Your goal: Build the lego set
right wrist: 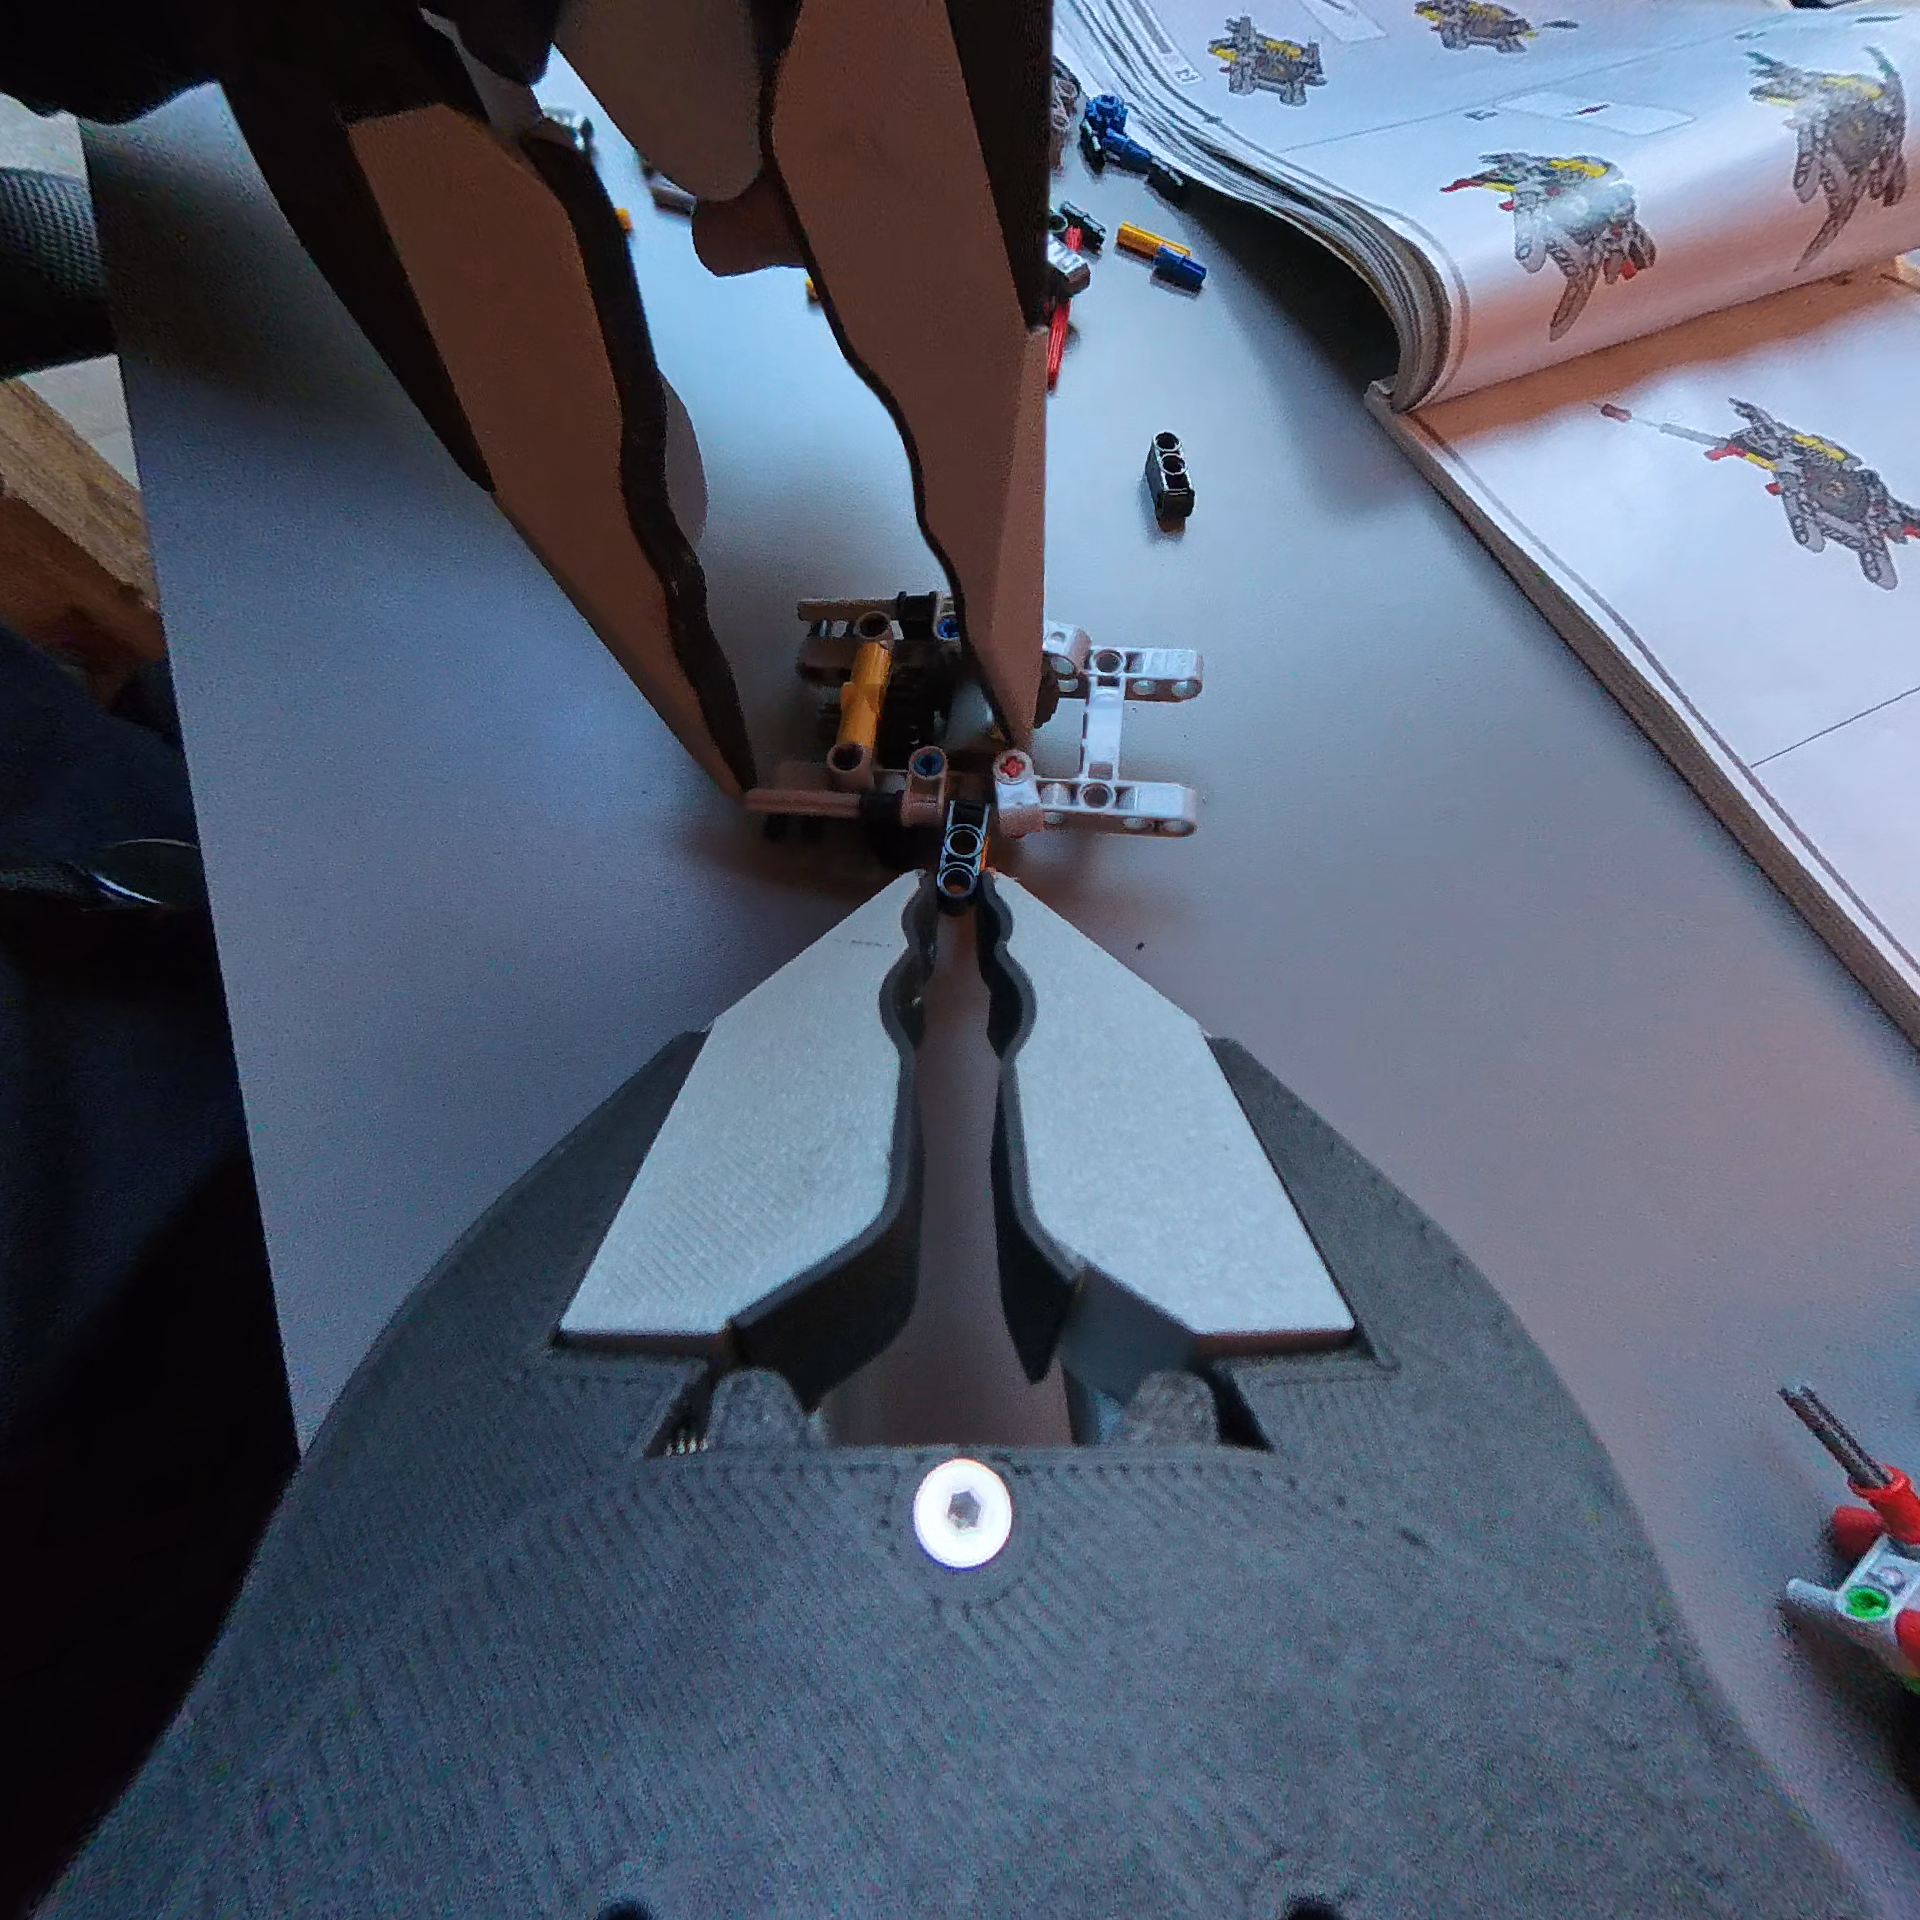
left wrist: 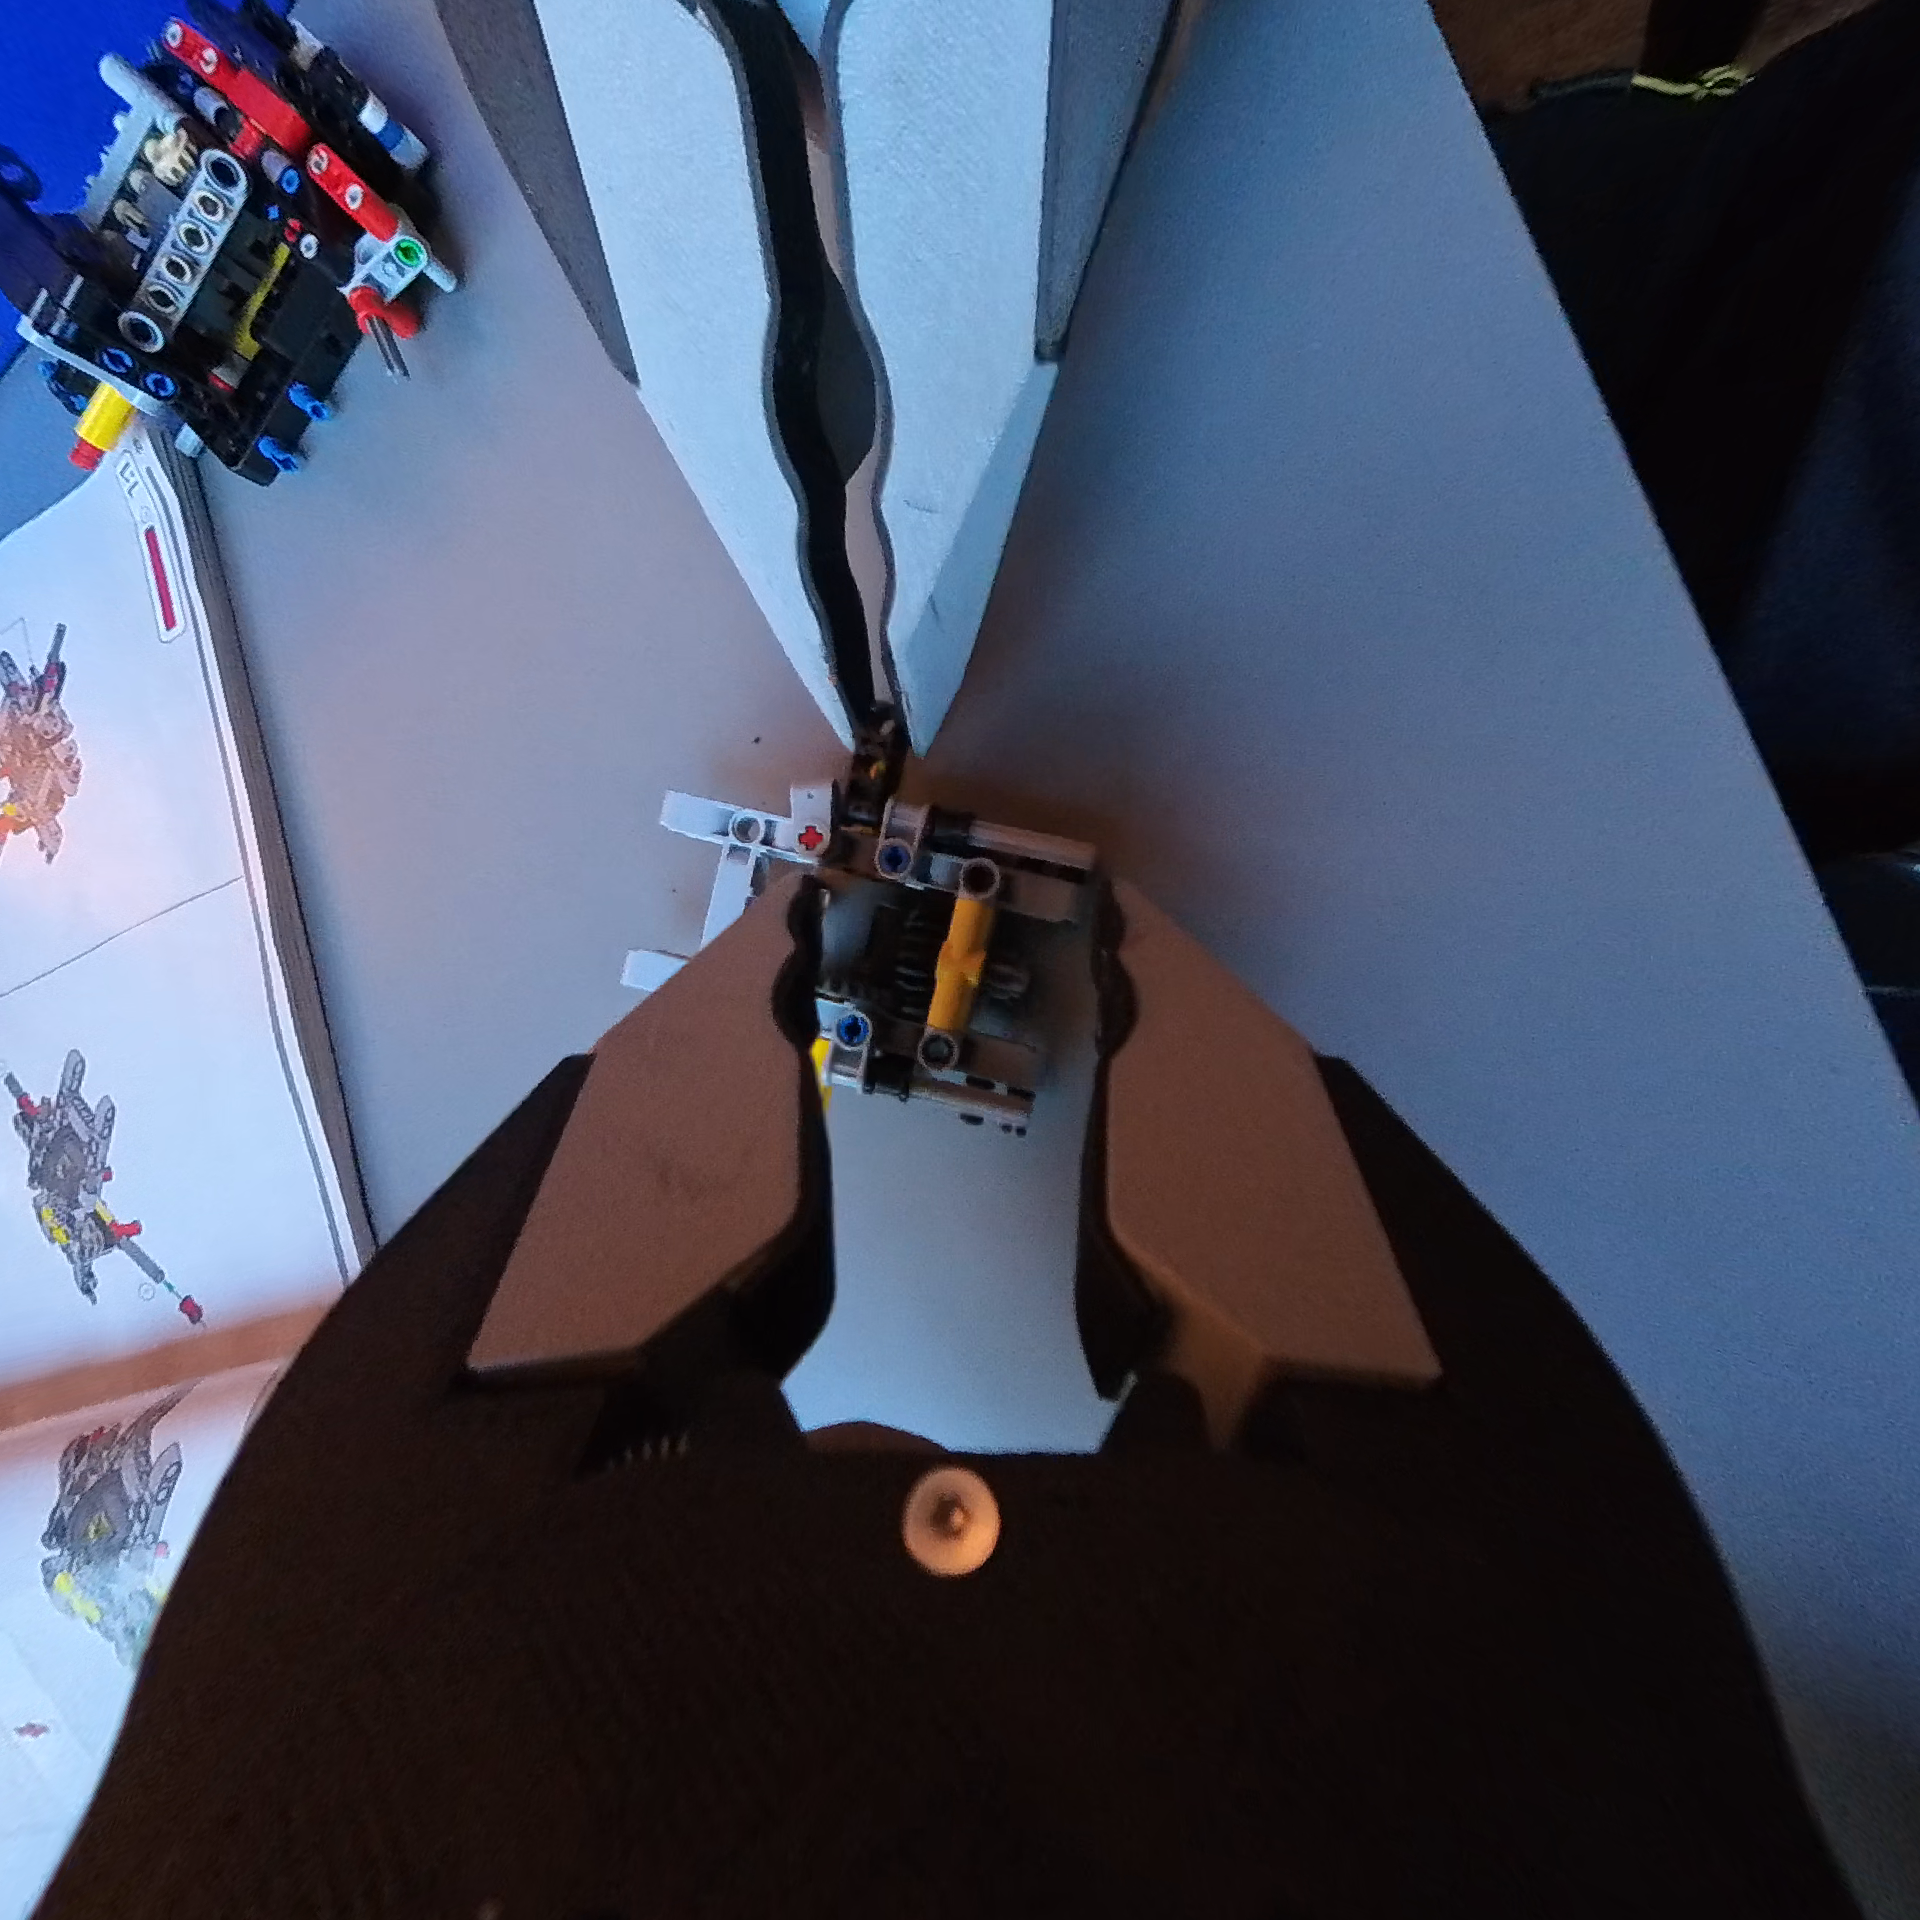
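Left wrist view shows the left gripper point(left wrist: 951, 966) straddling a small grey brick assembly point(left wrist: 935, 956) with a yellow connector on the grey table point(left wrist: 1351, 727), while the right gripper point(right wrist: 958, 899) pinches a black two-hole connector point(right wrist: 961, 850) touching its near edge.

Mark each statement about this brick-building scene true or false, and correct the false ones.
1. The right gripper pinches a black two-hole connector. True.
2. The left gripper is shut on air. False: its fingers straddle the grey assembly.
3. The assembly carries a yellow piece. True.
4. The instruction booklet is closed. False: it lies open, showing pictures.
5. A spare black connector lies alone on the table. True.
6. The white frame hangs in the air. False: it rests on the table.
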Demonstrator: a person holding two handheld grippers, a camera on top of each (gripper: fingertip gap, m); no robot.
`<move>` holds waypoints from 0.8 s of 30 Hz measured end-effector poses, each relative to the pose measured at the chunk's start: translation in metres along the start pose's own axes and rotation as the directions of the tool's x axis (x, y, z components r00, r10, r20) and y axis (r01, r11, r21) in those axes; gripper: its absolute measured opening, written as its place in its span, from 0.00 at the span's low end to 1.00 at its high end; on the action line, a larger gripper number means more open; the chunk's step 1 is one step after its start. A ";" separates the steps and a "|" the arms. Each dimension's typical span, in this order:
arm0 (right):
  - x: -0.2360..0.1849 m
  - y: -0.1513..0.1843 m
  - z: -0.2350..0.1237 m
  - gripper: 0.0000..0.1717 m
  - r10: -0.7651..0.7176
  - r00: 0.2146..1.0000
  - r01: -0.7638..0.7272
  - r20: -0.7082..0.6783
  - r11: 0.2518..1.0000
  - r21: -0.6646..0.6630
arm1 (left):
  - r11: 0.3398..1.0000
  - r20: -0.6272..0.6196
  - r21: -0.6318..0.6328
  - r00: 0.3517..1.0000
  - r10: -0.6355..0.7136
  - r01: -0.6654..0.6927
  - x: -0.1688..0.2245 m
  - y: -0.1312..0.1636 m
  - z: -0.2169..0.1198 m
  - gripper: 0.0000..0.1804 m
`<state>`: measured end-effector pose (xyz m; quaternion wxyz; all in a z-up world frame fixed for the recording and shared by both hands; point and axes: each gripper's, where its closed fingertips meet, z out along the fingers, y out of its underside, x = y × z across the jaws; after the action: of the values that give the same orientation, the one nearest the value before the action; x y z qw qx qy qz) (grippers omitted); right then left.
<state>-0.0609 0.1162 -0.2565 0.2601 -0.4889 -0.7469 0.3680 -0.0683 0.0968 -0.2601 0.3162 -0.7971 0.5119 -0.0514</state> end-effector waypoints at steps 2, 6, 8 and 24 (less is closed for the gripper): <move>0.000 0.000 0.001 0.03 -0.006 1.000 0.006 -0.004 1.000 -0.007 | 1.000 0.003 -0.001 1.000 0.000 0.000 -0.001 0.000 0.002 0.28; 0.000 0.001 0.002 0.03 0.001 1.000 -0.001 0.005 1.000 -0.014 | 1.000 0.020 -0.008 1.000 0.009 -0.008 -0.001 0.000 0.004 0.28; 0.000 0.001 0.002 0.03 0.004 1.000 -0.004 0.014 1.000 -0.014 | 1.000 0.015 -0.002 1.000 0.003 -0.003 0.000 -0.001 0.004 0.28; -0.003 -0.001 0.000 0.03 -0.033 0.999 0.033 0.013 0.999 0.005 | 0.999 -0.059 0.024 0.998 -0.034 0.036 0.002 -0.004 -0.001 0.29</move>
<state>-0.0605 0.1133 -0.2558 0.2623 -0.4735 -0.7556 0.3689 -0.0646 0.0955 -0.2582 0.3102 -0.8000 0.5062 -0.0866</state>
